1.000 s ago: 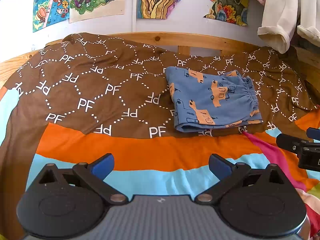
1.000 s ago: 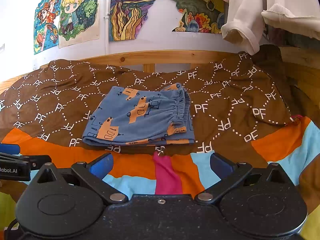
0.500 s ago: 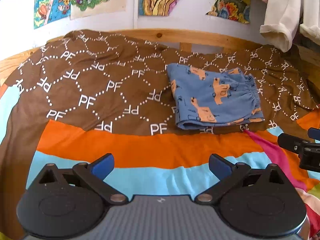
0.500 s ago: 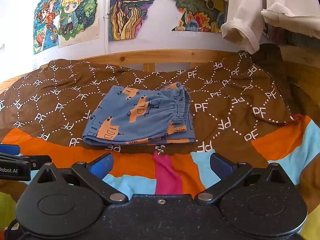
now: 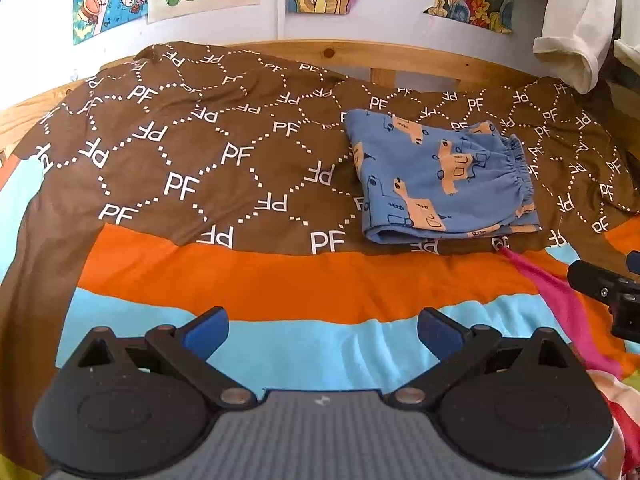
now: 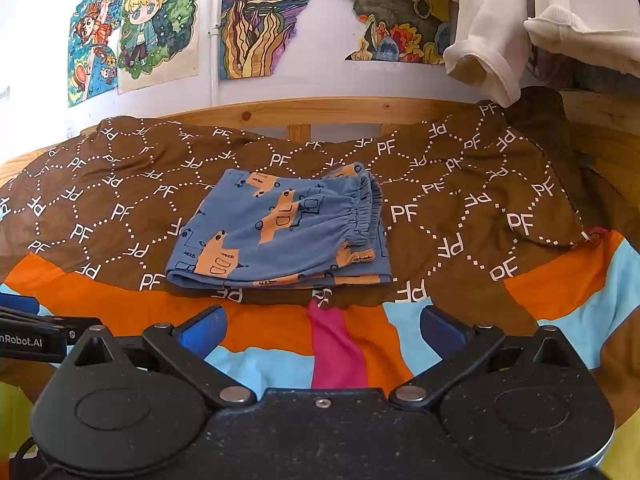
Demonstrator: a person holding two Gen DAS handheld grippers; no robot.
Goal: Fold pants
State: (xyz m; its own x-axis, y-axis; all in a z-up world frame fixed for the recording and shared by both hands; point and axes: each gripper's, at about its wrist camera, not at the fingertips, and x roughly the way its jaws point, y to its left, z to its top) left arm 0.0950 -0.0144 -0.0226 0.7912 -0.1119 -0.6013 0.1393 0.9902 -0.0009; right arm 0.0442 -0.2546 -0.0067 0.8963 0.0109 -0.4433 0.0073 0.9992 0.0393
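You had the pants (image 6: 280, 228) lying folded into a compact stack on the brown blanket (image 5: 200, 160), at about one o'clock from your left gripper (image 5: 322, 330) and twelve from your right gripper (image 6: 322, 330). Both were spread wide, holding nothing. Folding looked finished; at most, you needed to square the edges.

We see the folded pants (image 5: 440, 184) lying on the blanket (image 5: 208, 152) spread over the bed, right of middle in the left wrist view and near the centre in the right wrist view. Behind them runs the headboard (image 6: 340, 110), with the posters (image 6: 256, 16) on the wall above it. Both grippers, the left gripper (image 5: 322, 330) and the right gripper (image 6: 322, 328), sit before the pants, well apart from them, left one to the left.
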